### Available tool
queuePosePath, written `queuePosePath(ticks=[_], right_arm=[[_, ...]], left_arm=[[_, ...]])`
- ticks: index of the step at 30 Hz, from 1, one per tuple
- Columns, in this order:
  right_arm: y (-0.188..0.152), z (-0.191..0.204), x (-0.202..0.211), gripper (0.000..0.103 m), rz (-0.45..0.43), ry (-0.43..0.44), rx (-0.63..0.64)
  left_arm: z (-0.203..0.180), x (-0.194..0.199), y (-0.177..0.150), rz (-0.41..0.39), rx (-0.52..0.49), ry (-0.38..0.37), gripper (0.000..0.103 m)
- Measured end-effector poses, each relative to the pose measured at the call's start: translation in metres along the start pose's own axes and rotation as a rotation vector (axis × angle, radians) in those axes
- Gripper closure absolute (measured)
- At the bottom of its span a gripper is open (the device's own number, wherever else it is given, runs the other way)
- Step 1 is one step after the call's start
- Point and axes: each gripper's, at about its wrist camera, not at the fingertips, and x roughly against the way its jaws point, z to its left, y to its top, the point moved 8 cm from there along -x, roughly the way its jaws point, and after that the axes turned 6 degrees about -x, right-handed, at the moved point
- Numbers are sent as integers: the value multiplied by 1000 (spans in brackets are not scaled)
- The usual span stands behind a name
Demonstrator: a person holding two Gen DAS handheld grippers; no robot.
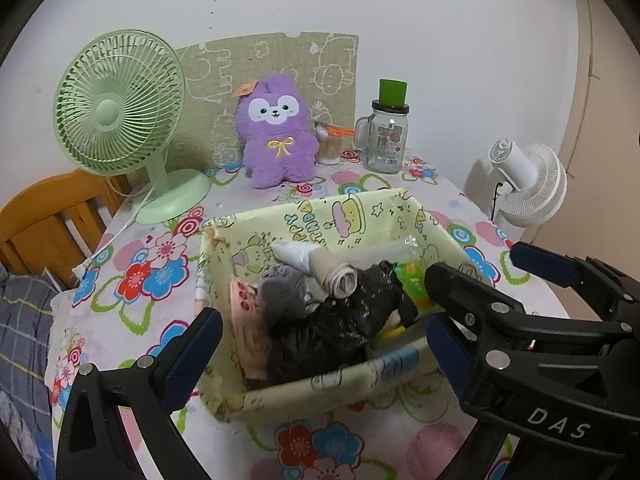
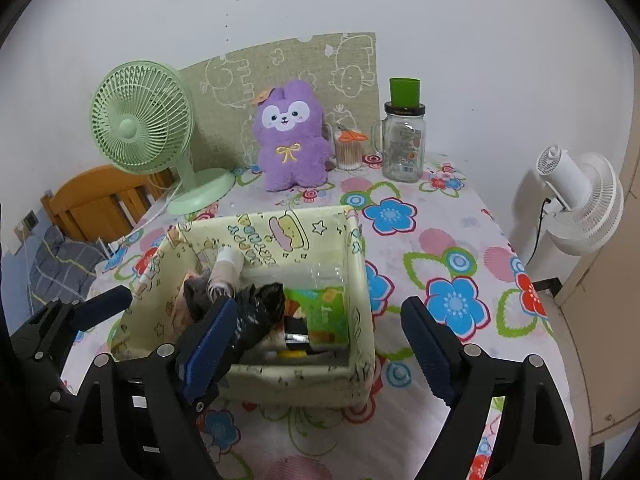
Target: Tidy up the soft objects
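Both grippers, left (image 1: 324, 344) and right (image 2: 320, 344), hold jaws wide and empty over the fabric bin (image 2: 304, 376)

The left gripper (image 1: 324, 344) is held angled downward, its jaws spread wide apart with nothing pressed between the blue pads (image 1: 192, 350). In its own view one finger is seen at the lower left and the other at the lower right, where the black frame is marked with the letters DAS.

The right gripper (image 2: 318, 344) is likewise tilted downward with its jaws parted and nothing clamped. Its left finger (image 2: 208, 346) and right finger (image 2: 430, 350) are seen well apart.

Each gripper is caught in the other's view: the right one (image 1: 560, 268) at the right edge, the left one (image 2: 80, 312) at the left edge. The two are held side by side.
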Motion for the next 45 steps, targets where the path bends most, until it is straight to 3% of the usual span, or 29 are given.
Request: queuePosePath(ticks=[27, 45], right_arm=[[-35, -7, 41, 13, -24, -35, -32], [-45, -12, 87, 13, -88, -53, -39]], left_arm=[[7, 40, -38, -16, 51, 6, 0], [18, 92, -48, -91, 86, 57, 0]])
